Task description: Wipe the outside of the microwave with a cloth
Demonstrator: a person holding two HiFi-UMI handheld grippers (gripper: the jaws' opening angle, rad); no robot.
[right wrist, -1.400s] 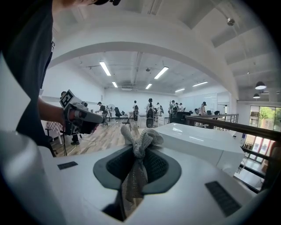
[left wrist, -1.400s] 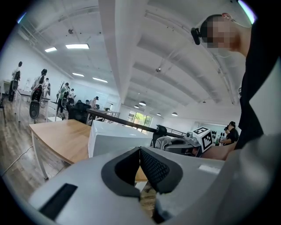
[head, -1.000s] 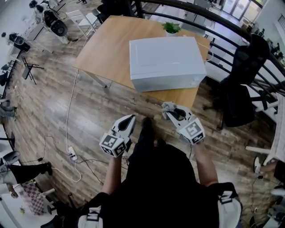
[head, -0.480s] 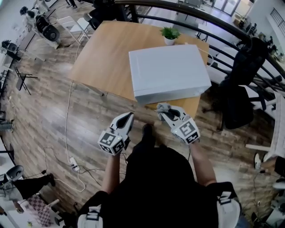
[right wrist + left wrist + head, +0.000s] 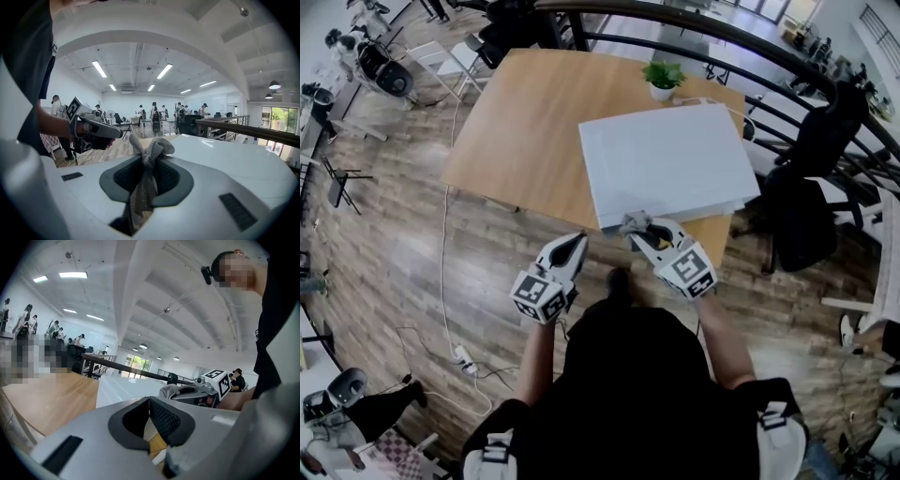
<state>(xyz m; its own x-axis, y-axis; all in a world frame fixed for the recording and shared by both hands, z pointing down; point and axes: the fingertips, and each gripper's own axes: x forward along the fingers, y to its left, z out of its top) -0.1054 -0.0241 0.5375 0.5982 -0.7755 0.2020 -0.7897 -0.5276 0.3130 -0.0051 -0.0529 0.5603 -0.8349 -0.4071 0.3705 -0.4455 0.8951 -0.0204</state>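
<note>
A white microwave (image 5: pixel 666 161) stands on the wooden table (image 5: pixel 525 122), its near edge just past my right gripper. My right gripper (image 5: pixel 636 229) is shut on a grey cloth (image 5: pixel 634 223), whose bunched end sticks out of the jaws (image 5: pixel 151 146) at the microwave's near top edge (image 5: pixel 234 159). My left gripper (image 5: pixel 570 248) hangs left of it, off the table's near edge, jaws closed together with nothing between them (image 5: pixel 149 412). The microwave's top (image 5: pixel 123 387) lies ahead in the left gripper view, with the right gripper (image 5: pixel 197 392) to the right.
A small potted plant (image 5: pixel 662 77) sits on the table behind the microwave. A black office chair (image 5: pixel 811 187) stands right of the table by a dark railing (image 5: pixel 703 33). A white cable and power strip (image 5: pixel 464 356) lie on the wood floor at left.
Both grippers have come closer to the table. The right gripper with the cloth has reached the microwave's near edge; the left gripper has risen slightly beside it.
</note>
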